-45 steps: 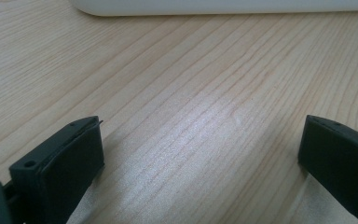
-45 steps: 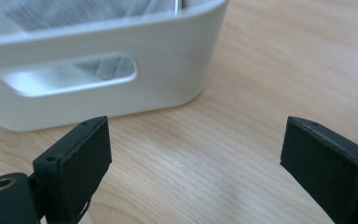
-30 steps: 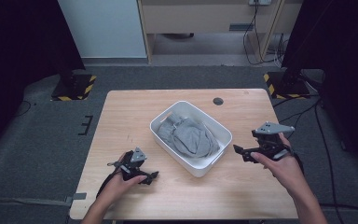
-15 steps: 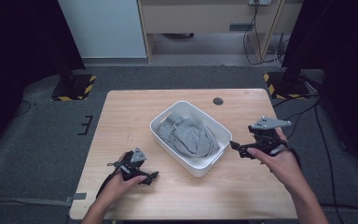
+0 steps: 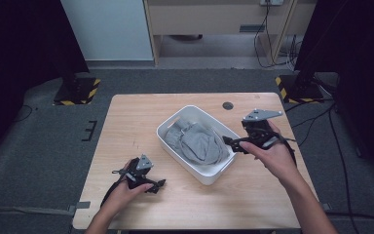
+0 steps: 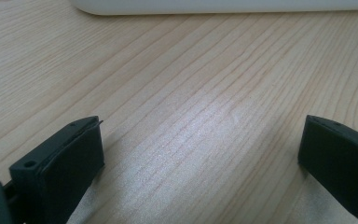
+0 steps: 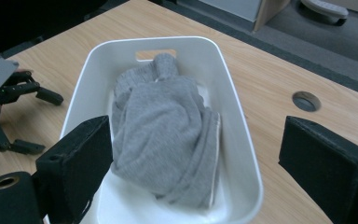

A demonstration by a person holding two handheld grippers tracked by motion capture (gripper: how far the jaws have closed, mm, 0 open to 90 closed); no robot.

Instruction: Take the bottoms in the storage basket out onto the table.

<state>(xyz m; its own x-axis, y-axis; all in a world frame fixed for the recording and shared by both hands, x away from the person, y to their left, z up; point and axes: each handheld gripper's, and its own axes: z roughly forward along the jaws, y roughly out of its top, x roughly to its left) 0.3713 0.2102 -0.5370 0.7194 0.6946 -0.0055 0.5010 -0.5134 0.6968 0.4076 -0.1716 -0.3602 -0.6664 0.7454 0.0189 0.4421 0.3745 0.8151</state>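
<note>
My right gripper [image 5: 231, 143] has moved in over the white bin's [image 5: 198, 175] rim, jaws wide above the grey cloth [image 7: 168, 135] inside, ready to grab, while my left gripper [image 5: 152, 184] rests wide open on the table [image 6: 205, 93].

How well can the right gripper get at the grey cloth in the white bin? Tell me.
Probably well: the right gripper hangs open at the white bin's rim, and the grey cloth lies uncovered inside.

Bright tabletop [image 5: 126, 117], dark surroundings, soft glare, perhaps slight blur
</note>
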